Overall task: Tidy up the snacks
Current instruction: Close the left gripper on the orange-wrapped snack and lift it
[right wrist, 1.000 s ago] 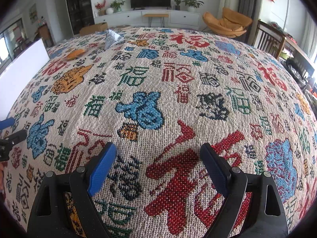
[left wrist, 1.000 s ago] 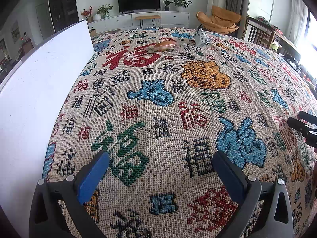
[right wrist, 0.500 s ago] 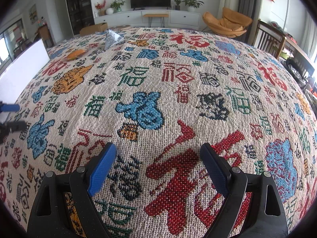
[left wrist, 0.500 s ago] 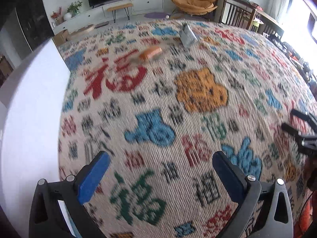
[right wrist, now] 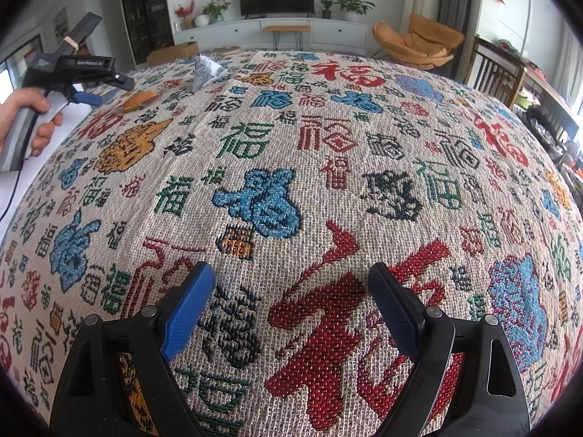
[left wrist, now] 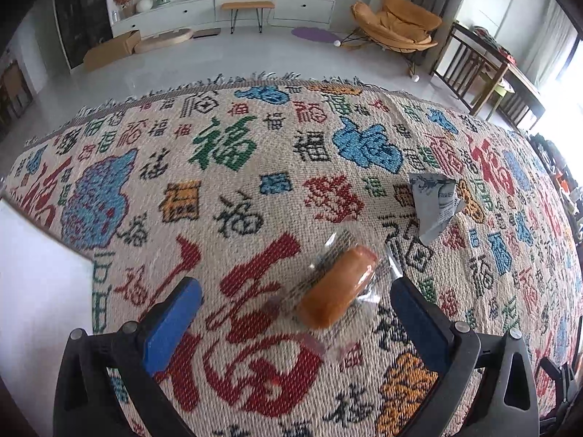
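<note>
An orange bread roll in a clear wrapper (left wrist: 337,287) lies on the patterned tablecloth (left wrist: 255,167), just ahead of my left gripper (left wrist: 291,302) and nearer its right finger. The left gripper is open and empty. A grey foil snack packet (left wrist: 435,204) lies beyond the roll to the right. In the right wrist view the roll (right wrist: 140,100) and the packet (right wrist: 204,69) sit far back left, with the hand-held left gripper (right wrist: 87,91) over the roll. My right gripper (right wrist: 291,309) is open and empty above the cloth.
A white board or box (left wrist: 32,287) stands at the table's left side. The fringed far edge of the cloth (left wrist: 204,83) is close behind the snacks. Beyond it are floor, a TV cabinet, an orange chair (left wrist: 397,22) and wooden chairs.
My left gripper has moved far forward across the table, up to the bread roll. It stayed open. The right gripper has not moved.
</note>
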Action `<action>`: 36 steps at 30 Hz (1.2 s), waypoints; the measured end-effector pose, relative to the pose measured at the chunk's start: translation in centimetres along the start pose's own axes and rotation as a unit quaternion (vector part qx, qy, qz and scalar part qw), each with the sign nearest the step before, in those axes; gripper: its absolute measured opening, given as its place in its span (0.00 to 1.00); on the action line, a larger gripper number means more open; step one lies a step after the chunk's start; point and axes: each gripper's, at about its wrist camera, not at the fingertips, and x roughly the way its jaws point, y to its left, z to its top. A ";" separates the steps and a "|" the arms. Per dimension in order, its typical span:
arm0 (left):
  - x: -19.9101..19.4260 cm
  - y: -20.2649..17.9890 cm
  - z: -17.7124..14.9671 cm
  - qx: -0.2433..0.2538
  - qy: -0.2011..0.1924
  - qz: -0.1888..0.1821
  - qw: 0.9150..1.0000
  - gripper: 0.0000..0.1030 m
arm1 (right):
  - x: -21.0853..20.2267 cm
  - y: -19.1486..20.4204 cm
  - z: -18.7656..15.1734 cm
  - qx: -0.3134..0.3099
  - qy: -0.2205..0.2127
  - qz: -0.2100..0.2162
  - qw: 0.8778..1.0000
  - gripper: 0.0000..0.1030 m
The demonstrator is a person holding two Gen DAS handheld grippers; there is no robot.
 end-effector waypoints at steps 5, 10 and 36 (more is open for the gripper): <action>1.9 -2.4 0.3 0.061 0.012 -0.014 0.998 0.99 | 0.0 0.0 0.0 0.000 0.000 0.000 1.000 0.86; 2.2 -4.1 -1.0 0.124 0.014 -0.001 0.992 0.79 | 0.0 0.0 0.0 0.000 0.000 0.000 1.000 0.86; -10.5 -7.2 -24.1 0.001 0.027 -0.043 0.999 0.83 | 0.1 0.0 0.0 0.000 0.000 0.000 1.000 0.86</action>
